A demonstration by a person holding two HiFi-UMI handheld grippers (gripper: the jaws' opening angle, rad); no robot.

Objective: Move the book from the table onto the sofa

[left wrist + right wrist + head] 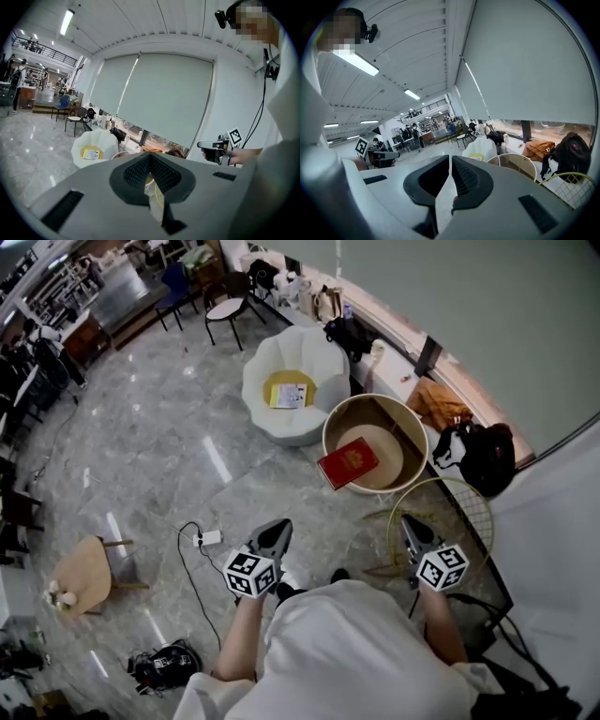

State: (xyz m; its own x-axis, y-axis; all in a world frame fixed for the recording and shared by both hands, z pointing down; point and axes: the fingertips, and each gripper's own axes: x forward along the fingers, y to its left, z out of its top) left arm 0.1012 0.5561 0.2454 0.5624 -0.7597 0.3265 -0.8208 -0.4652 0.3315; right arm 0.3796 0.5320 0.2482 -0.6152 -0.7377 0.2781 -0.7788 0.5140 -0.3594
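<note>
Holding the grey two-jaw left gripper (150,157) and right gripper (450,161) clenched on nothing, side by side short of the table.
Each gripper view shows its own jaws pressed together and empty, but neither shows the book. Only the head view does: the red hardcover book (348,462) lies at the near left rim of the round beige raised-edge table (405,420), just ahead of both grippers. Beyond the table, the white shell-shaped sofa (314,352) holds a round yellow cushion (281,380) with a pale printed sheet (289,396) on it.
</note>
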